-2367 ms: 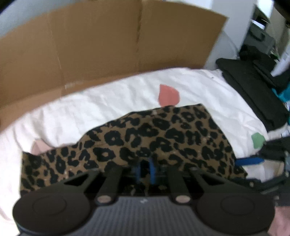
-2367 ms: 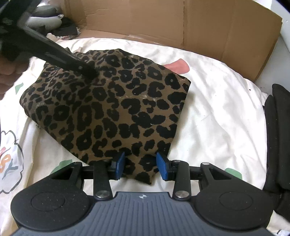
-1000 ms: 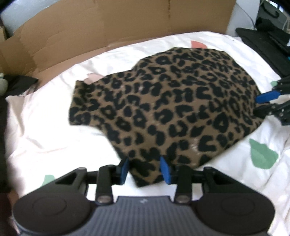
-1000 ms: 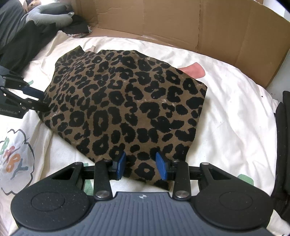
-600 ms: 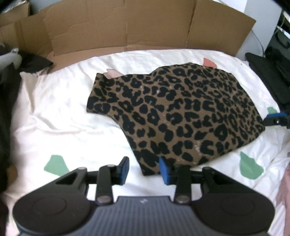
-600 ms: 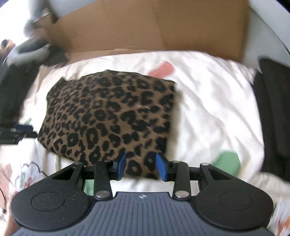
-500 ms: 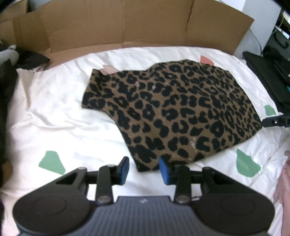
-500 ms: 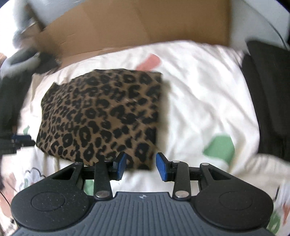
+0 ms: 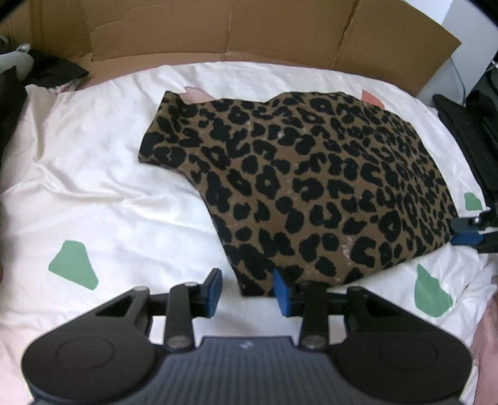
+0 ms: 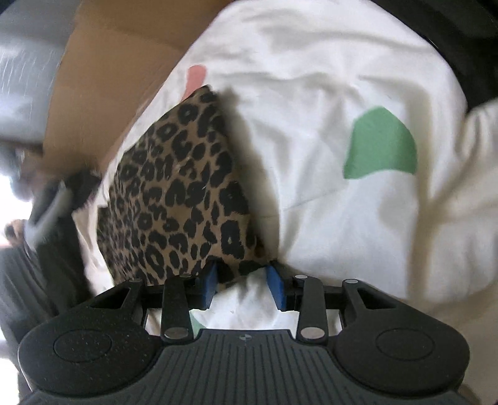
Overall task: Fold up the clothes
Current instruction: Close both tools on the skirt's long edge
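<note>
Lining up on two corners of the half-folded leopard top, nothing pinched yet.

Left gripper [image 9: 247,291]: jaws spread, near corner of the leopard-print garment [image 9: 311,187] lying loosely between the blue pads, no squeeze visible. Right gripper [image 10: 242,285]: jaws likewise parted and just been closing a little, rolled over at the garment's far-right corner, hem sitting in the gap, not clamped. Garment flat on the white bedsheet [image 9: 93,202], one sleeve sticking out toward the cardboard [image 9: 218,28] behind. Likely next: close on both corners, lift together, carry the near edge over to the far edge; risk of snagging the sheet underneath.
</note>
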Tool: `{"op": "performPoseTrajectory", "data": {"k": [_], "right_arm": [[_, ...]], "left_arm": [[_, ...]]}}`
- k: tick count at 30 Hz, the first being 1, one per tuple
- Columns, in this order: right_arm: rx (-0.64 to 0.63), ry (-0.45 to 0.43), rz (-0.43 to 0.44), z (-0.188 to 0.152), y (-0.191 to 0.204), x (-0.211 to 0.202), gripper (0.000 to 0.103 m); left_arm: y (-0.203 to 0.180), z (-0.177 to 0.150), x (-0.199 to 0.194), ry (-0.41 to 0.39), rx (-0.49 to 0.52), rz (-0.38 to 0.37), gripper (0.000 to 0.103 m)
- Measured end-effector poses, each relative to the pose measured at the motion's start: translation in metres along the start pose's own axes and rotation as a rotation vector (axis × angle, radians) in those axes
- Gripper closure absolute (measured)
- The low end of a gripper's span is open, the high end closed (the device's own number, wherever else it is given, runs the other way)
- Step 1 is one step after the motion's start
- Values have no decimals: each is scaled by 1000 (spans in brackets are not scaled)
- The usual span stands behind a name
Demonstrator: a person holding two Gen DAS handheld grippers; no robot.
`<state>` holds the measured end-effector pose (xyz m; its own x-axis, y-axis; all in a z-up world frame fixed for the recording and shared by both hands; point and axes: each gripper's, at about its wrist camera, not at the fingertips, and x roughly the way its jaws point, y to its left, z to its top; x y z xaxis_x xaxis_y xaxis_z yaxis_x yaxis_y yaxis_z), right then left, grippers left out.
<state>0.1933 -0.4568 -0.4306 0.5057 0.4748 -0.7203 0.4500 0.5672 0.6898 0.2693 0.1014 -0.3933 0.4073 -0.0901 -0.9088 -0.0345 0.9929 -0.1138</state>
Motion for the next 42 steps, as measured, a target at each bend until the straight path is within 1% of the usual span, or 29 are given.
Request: {"op": "performPoseTrajectory", "data": {"k": [2, 3, 5, 7, 8, 10, 11, 13, 14, 16, 18, 20, 22, 25, 29, 32, 35, 37, 38, 39, 40, 41, 42], "right_arm": [[36, -5, 28, 2, -3, -2, 81], [38, -9, 39, 2, -3, -3, 83], [19, -14, 45, 1, 1, -5, 84], [26, -10, 54, 0, 0, -6, 84], [37, -5, 58, 0, -2, -4, 82], [54, 2, 64, 0, -6, 1, 81], [60, 3, 71, -1, -7, 4, 78], [72, 12, 100, -1, -9, 10, 65], [80, 17, 117, -2, -9, 14, 64], [99, 14, 134, -2, -11, 17, 65], [120, 9, 142, -1, -13, 17, 68], [112, 1, 134, 0, -11, 15, 85], [97, -12, 132, 0, -6, 13, 86], [90, -30, 133, -2, -3, 10, 86], [45, -47, 145, -1, 6, 6, 89], [40, -40, 134, 1, 6, 9, 89], [70, -27, 120, -1, -2, 16, 85], [92, -24, 128, -2, -7, 19, 85], [100, -23, 134, -1, -8, 19, 85], [108, -21, 139, -1, -10, 20, 86], [100, -20, 140, -1, -9, 19, 87], [90, -19, 140, -1, -8, 18, 87], [77, -19, 137, -1, -7, 17, 88]], "left_arm": [[1, 0, 1, 6, -3, -1, 66], [2, -1, 0, 6, -5, -4, 67], [3, -1, -1, 5, -1, -5, 74], [4, -2, -2, 4, -7, -13, 75], [6, -2, -3, 4, -21, -25, 76], [8, -2, -3, 5, -48, -48, 76], [9, -2, -2, 6, -58, -57, 76], [9, -2, -1, 3, -64, -62, 75], [10, -3, 0, 1, -69, -64, 73], [12, -3, 2, -3, -83, -73, 72], [15, -3, 3, -5, -104, -85, 71], [17, -3, 4, -5, -122, -99, 67], [18, -3, 3, -6, -132, -119, 64], [20, -5, 1, -15, -135, -153, 63], [18, -8, 1, -22, -134, -179, 61], [18, -9, 5, -28, -146, -185, 60], [15, -9, 8, -35, -143, -182, 61], [17, -8, 9, -33, -169, -194, 64], [19, -8, 9, -32, -175, -196, 71], [20, -8, 9, -30, -175, -196, 75], [21, -8, 9, -27, -181, -200, 87], [21, -8, 8, -22, -190, -202, 93], [22, -8, 7, -17, -201, -202, 94]]}}
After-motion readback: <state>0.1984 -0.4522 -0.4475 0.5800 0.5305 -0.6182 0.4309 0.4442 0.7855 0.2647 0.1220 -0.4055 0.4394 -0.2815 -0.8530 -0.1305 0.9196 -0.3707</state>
